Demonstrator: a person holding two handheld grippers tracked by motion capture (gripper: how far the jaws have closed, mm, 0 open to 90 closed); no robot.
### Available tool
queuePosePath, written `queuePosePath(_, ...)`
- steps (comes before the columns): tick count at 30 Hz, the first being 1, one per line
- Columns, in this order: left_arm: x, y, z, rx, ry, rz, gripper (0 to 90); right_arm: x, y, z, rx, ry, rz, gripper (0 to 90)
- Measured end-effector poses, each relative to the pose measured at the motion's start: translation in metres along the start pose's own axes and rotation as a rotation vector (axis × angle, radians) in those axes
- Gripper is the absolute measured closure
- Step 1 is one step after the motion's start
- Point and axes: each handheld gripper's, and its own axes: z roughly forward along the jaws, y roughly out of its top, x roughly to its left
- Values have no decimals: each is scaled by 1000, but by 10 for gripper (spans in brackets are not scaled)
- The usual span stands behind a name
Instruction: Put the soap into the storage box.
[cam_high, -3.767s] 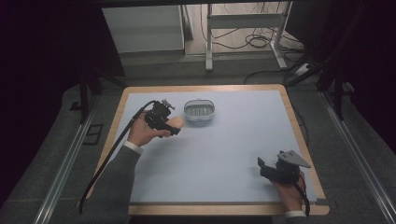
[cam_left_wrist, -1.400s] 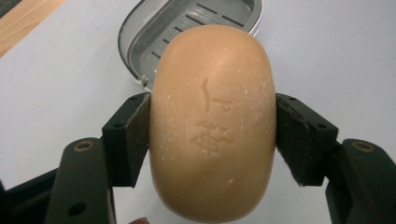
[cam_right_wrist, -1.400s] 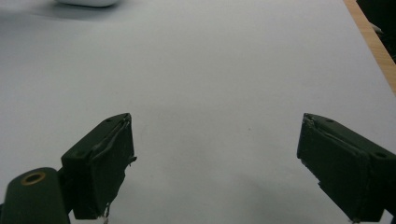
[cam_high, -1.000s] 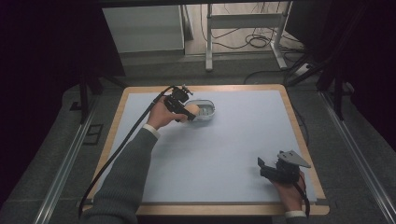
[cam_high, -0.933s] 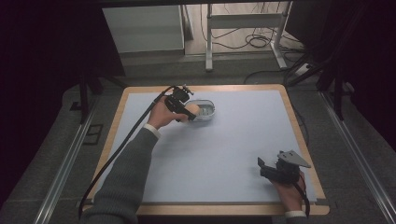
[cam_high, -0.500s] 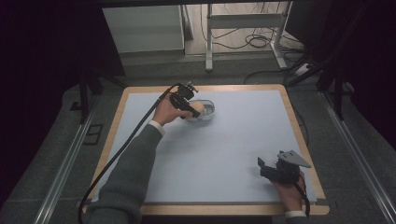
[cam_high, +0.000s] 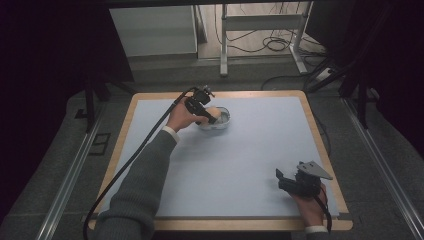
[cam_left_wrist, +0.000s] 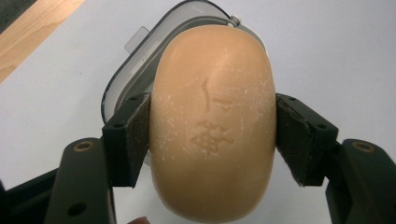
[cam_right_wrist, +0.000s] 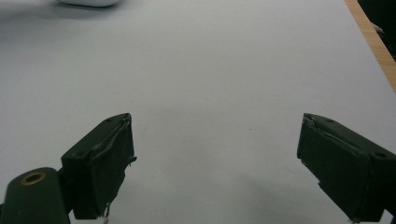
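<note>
A tan oval bar of soap (cam_left_wrist: 212, 126) with a stamped mark is clamped between the jaws of my left gripper (cam_left_wrist: 212, 135). It hangs right over a clear plastic soap dish (cam_left_wrist: 140, 60) on the white mat. From the high view, the left gripper (cam_high: 207, 114) holds the soap (cam_high: 214, 112) over the dish (cam_high: 223, 122) near the table's far middle. My right gripper (cam_high: 286, 181) rests at the near right of the table, and its jaws (cam_right_wrist: 215, 168) stand wide apart with only bare mat between them.
A white mat (cam_high: 240, 165) covers a wooden-edged table (cam_high: 320, 140). A black cable (cam_high: 130, 165) trails from the left gripper along the sleeve. Beyond the far edge stand a white cabinet (cam_high: 152, 30) and a metal frame (cam_high: 260, 22) with floor cables.
My left gripper has carried the soap rightward from the table's left to above the soap dish. The right gripper has stayed put.
</note>
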Motion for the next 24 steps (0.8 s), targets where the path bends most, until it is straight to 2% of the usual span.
queuePosePath(3,3,3,6,19,10,8,324,0,0,0,1,1,-3,111)
queuePosePath(10,7,12,23,28,1,17,324,0,0,0,1,0,0,111)
queuePosePath(15,9,13,32,32,-4,10,323,0,0,0,-1,0,-1,110)
queuePosePath(17,8,12,35,36,-1,27,320,0,0,0,0,1,-2,111)
queuePosePath(19,7,11,34,12,10,40,319,0,0,0,0,1,-4,111)
queuePosePath(21,6,11,29,-31,-7,19,297,0,0,0,1,1,-5,111)
queuePosePath(24,5,11,21,-33,-4,31,270,1,0,0,1,-1,-7,111)
